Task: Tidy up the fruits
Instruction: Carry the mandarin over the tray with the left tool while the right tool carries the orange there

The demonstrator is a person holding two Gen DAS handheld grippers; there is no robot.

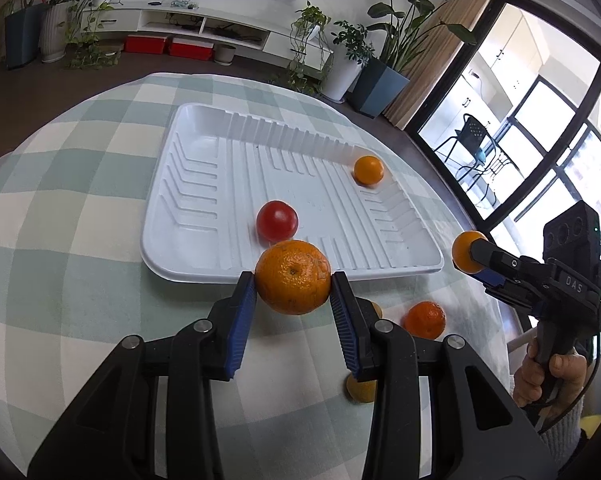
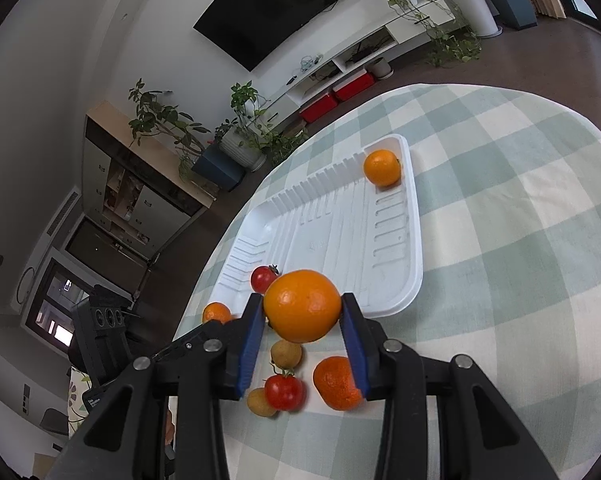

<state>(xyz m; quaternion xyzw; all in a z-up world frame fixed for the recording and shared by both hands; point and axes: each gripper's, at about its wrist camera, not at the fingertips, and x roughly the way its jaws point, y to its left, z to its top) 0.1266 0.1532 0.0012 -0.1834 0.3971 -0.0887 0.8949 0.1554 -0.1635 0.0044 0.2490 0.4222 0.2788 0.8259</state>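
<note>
Both claws are clamped on round, dimpled oranges: the left gripper point(image 1: 293, 280) holds one orange point(image 1: 293, 277) at frame centre, just short of the tray point(image 1: 204, 184), and the right gripper point(image 2: 302, 312) holds another point(image 2: 302, 306) over the tray's near corner. Waxy peel on narrow ribbed pads could slip (judging by the curve). The ribbed, glossy white tray may let dropped fruit roll toward the tomato point(image 1: 277, 220).

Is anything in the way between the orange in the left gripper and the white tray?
Mostly no. The orange in the left gripper hangs just at the white tray's near edge. A red tomato sits inside right behind that edge, so that spot is taken. The rest of the tray is bare except for one small orange in the far corner.
</note>
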